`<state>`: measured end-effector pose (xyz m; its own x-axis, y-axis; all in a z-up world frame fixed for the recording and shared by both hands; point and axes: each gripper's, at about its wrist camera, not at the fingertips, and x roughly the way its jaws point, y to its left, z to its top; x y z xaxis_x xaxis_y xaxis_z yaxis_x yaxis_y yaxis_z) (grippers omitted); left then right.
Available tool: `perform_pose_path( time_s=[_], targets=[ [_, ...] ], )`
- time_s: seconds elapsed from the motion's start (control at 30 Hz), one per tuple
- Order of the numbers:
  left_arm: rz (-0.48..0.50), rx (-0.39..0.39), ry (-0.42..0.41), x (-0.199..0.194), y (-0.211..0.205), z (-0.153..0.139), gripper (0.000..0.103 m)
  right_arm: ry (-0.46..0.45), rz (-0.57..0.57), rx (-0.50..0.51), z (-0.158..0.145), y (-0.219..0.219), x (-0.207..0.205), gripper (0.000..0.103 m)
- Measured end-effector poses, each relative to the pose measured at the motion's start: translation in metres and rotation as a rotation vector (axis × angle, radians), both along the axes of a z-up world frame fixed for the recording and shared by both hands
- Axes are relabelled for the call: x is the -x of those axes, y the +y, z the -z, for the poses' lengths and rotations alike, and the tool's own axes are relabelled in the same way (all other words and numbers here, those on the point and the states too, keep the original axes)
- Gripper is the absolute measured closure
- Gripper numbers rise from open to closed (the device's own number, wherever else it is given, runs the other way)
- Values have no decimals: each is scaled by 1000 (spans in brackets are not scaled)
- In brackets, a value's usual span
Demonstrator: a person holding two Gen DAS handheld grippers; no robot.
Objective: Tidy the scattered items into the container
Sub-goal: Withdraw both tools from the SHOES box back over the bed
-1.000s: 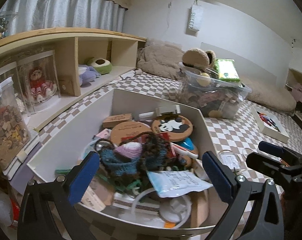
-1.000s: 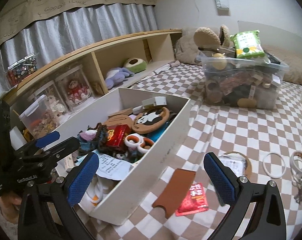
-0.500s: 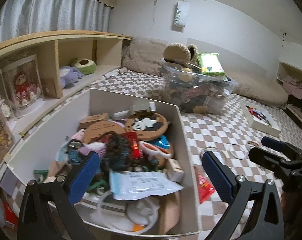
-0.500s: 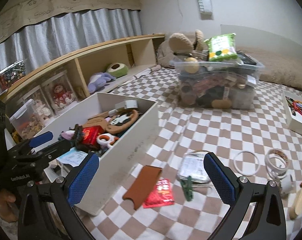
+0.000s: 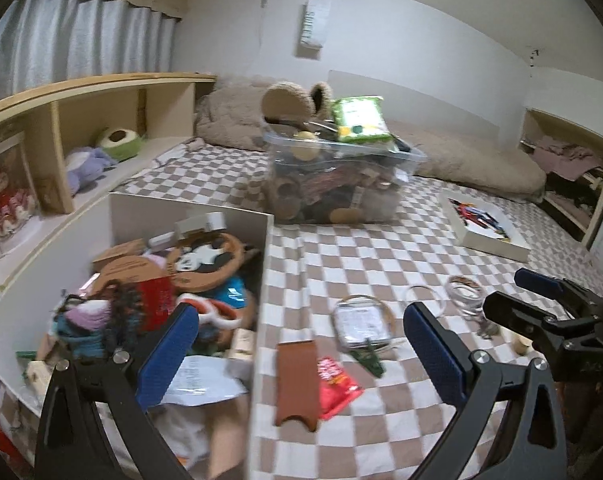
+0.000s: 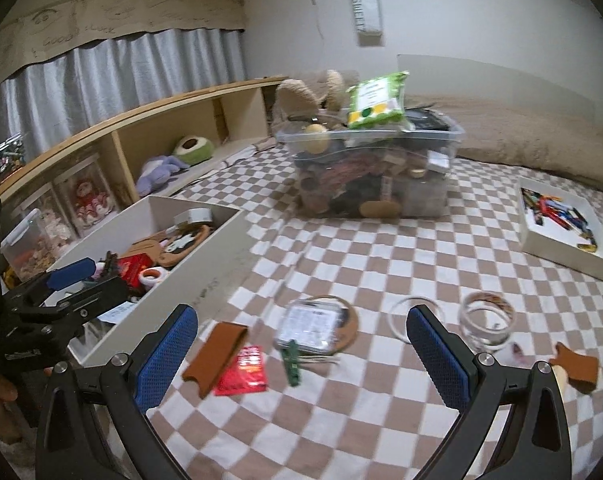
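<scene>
I am targeting the flat brown leather sleeve (image 6: 215,352) lying lower left of centre, just beside the open white rectangular box (image 6: 205,276). Both the right gripper (image 6: 301,350) and left gripper (image 5: 301,354) are hanging wide open, empty. Next: descend, grip.

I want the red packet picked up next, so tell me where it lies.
The red packet lies flat on the checkered cover, low and left of centre in the right wrist view, touching the brown leather piece, just outside the white box.
</scene>
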<state>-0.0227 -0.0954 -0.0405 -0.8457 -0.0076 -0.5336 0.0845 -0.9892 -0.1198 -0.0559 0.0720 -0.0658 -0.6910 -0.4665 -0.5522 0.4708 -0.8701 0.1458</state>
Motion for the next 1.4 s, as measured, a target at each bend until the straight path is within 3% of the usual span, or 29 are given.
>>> perform_pose_path(
  time_s=[0.73, 1.4],
  targets=[
    [50, 33, -14, 28, 64, 16, 0, 54, 162, -102, 3, 96, -2, 0],
    [1, 87, -150, 38, 77, 70, 0, -73, 267, -269, 74, 156, 10, 0]
  ],
)
